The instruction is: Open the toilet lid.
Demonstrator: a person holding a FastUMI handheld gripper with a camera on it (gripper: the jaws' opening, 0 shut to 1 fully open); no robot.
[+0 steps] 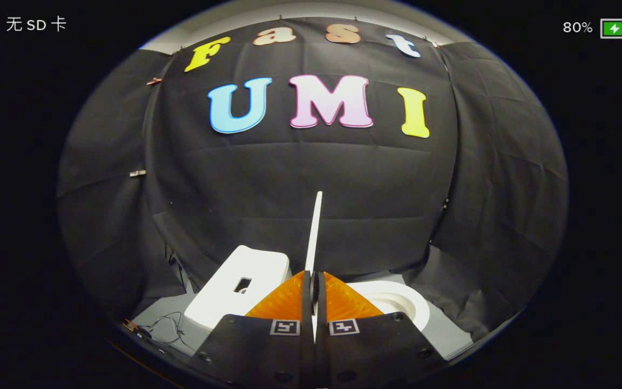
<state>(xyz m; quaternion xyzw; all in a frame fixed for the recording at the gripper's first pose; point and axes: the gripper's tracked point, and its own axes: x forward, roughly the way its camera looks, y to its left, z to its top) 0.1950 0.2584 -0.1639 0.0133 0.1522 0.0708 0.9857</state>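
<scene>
The white toilet lid [314,232] stands raised, seen edge-on as a thin white strip rising from between my fingers toward the booth wall. My gripper [314,281] is shut on the toilet lid, both fingers pressing its lower edge from either side. To the right of the fingers lies the white toilet bowl [397,305] with its round opening uncovered. To the left of the fingers sits the white toilet tank [235,294], with a dark rectangular button recess on its top.
Black cloth walls close the booth behind and on both sides. The toilet rests on a grey floor [443,335]. Loose thin cables [165,324] lie on the floor left of the tank.
</scene>
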